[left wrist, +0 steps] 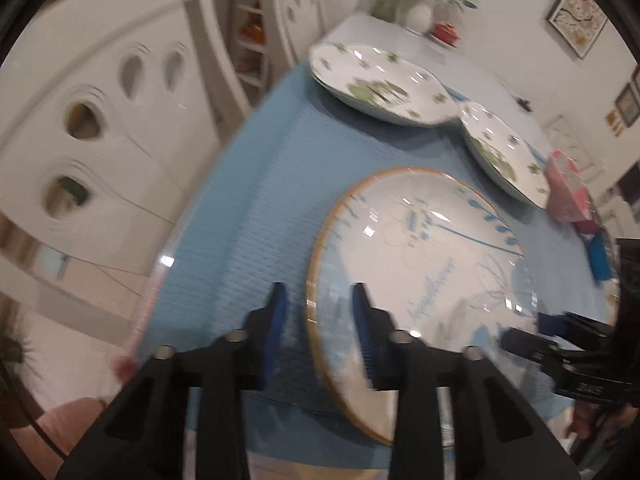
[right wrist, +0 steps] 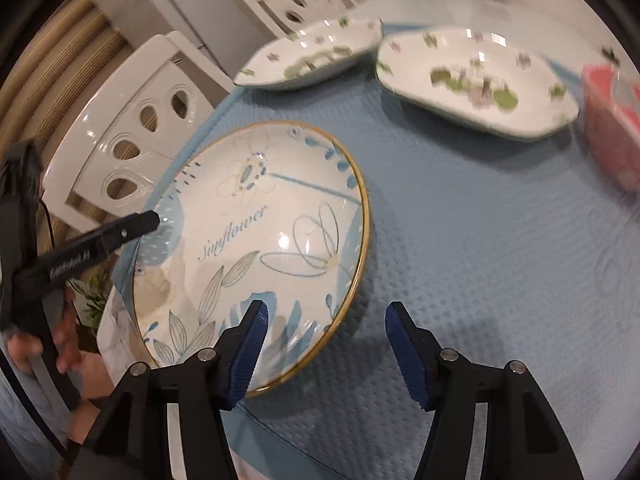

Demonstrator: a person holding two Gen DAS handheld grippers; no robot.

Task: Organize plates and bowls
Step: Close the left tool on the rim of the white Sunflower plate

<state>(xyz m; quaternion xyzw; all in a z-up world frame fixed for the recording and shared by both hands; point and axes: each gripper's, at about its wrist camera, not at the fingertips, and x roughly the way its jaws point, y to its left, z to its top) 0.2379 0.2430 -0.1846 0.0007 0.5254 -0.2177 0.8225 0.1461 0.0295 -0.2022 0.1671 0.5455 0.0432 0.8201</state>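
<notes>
Here the sunflower bowl (right wrist: 256, 232), white with blue flowers and a gold rim, sits on a blue textured mat (right wrist: 460, 260) at the near edge of the tabletop (right wrist: 440, 8). The left gripper (left wrist: 318, 320) stands over the bowl's left side, its fingers drawn narrow across the rim, one blue pad inside the bowl and one outside above the mat; the right wrist view shows one black fingertip meeting that rim, with a hand (right wrist: 60, 336) around the handle below. The right gripper (right wrist: 326, 346) is lower on the bowl's near right side, fingers about half spread, one over the inside of the bowl and the other clear of it above the mat, the rim between them and neither pad pressing on it. Farther back on the mat lie two white dishes with green flowers, the left dish (right wrist: 308, 56) and the right dish (right wrist: 472, 80) just beside each other. A pink box (right wrist: 612, 140) stands near the right dish. White chairs (left wrist: 120, 120) stand by the table.
</notes>
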